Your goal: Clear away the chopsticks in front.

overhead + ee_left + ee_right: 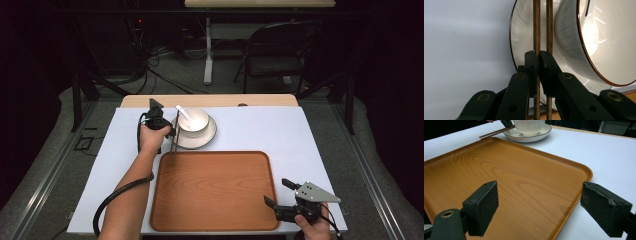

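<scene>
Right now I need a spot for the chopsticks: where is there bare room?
The wooden tray is bare across its floor. White table lies free right of the plate. It is crowded at the plate's left, where the left gripper pinches the chopsticks beside the bowl.

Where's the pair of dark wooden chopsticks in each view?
High view: pair of dark wooden chopsticks, left of the white plate, in the left gripper.
Left gripper view: upright at centre, one stick pinched between the jaws.
Right gripper view: top left, above the wooden tray.
Shared landmark: the white plate.
</scene>
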`<state>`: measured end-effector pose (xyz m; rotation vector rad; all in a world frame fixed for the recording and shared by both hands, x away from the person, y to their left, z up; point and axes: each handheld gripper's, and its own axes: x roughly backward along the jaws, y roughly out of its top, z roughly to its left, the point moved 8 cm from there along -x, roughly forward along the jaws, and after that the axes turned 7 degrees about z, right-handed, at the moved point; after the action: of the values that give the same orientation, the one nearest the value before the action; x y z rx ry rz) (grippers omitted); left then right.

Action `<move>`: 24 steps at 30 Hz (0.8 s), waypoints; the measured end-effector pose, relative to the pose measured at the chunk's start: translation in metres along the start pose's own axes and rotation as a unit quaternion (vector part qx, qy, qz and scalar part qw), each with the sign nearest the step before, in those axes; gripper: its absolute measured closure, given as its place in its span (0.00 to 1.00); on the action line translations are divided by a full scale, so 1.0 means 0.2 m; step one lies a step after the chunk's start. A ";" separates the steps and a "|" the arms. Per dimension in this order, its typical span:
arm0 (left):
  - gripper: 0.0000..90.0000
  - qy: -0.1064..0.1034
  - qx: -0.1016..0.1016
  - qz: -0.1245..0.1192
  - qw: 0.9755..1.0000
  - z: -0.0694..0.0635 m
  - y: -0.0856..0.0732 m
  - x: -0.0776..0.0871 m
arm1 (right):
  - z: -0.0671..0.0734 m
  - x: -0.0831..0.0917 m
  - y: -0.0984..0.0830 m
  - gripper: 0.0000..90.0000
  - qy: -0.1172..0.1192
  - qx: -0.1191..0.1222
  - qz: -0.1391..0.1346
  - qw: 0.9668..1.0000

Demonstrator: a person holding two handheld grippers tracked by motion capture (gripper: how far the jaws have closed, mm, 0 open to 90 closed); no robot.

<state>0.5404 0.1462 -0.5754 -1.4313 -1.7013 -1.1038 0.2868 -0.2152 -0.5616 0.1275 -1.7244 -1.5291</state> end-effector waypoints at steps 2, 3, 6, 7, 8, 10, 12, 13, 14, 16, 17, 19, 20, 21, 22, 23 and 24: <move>0.94 -0.002 0.002 -0.002 1.000 0.00 0.00 0.01 | 0.00 0.00 0.00 0.16 0.000 0.000 0.000 1.000; 0.94 -0.004 0.008 -0.004 1.000 0.00 0.00 0.02 | 0.00 0.00 0.00 0.16 0.000 0.000 0.000 1.000; 0.94 -0.009 0.017 -0.010 1.000 0.02 0.00 0.06 | 0.00 0.00 0.00 0.16 0.000 -0.001 0.000 1.000; 0.94 -0.011 0.019 -0.014 1.000 0.03 0.00 0.07 | 0.00 0.00 0.00 0.16 0.000 -0.001 0.000 1.000; 0.94 -0.011 0.019 -0.014 1.000 0.03 0.00 0.07 | 0.00 0.00 0.00 0.16 0.000 -0.001 0.000 1.000; 0.94 -0.019 0.025 -0.021 0.999 0.04 0.00 0.11 | 0.00 0.00 0.00 0.16 0.000 -0.001 0.001 1.000; 0.94 -0.017 0.026 -0.028 0.999 0.04 -0.02 0.14 | 0.00 0.00 0.00 0.16 0.000 0.000 0.001 1.000; 0.94 -0.017 0.026 -0.029 0.999 0.05 -0.02 0.16 | 0.00 0.00 0.00 0.16 0.000 0.000 0.001 1.000; 0.94 -0.018 0.026 -0.029 0.999 0.05 -0.03 0.18 | 0.00 0.00 0.00 0.16 0.000 -0.001 0.001 1.000; 0.94 -0.023 0.023 -0.032 0.999 0.06 -0.05 0.21 | 0.00 0.00 0.00 0.16 0.000 -0.001 0.001 1.000; 0.94 -0.023 0.023 -0.032 0.999 0.06 -0.05 0.21 | 0.00 0.00 0.00 0.16 0.000 -0.001 0.001 1.000; 0.94 -0.035 0.030 -0.040 0.998 0.06 -0.09 0.26 | 0.00 0.00 0.00 0.16 0.000 -0.001 0.001 1.000; 0.94 -0.038 0.031 -0.044 0.998 0.06 -0.10 0.27 | 0.00 0.00 0.00 0.16 0.001 -0.001 0.002 1.000; 0.94 -0.041 0.030 -0.045 0.998 0.06 -0.11 0.28 | 0.00 0.00 0.00 0.16 0.001 -0.001 0.002 1.000; 0.94 -0.041 0.030 -0.045 0.998 0.06 -0.11 0.28 | 0.00 0.00 0.00 0.16 0.001 -0.001 0.002 1.000; 0.94 -0.044 0.029 -0.048 0.997 0.06 -0.13 0.30 | 0.00 0.00 0.00 0.16 0.001 -0.001 0.002 1.000; 0.94 -0.046 0.028 -0.049 0.997 0.06 -0.15 0.31 | 0.00 0.00 0.00 0.16 0.000 -0.001 0.002 1.000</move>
<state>0.5000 0.1822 -0.5316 -1.3959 -1.8688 -1.0482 0.2874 -0.2147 -0.5618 0.1244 -1.7218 -1.5278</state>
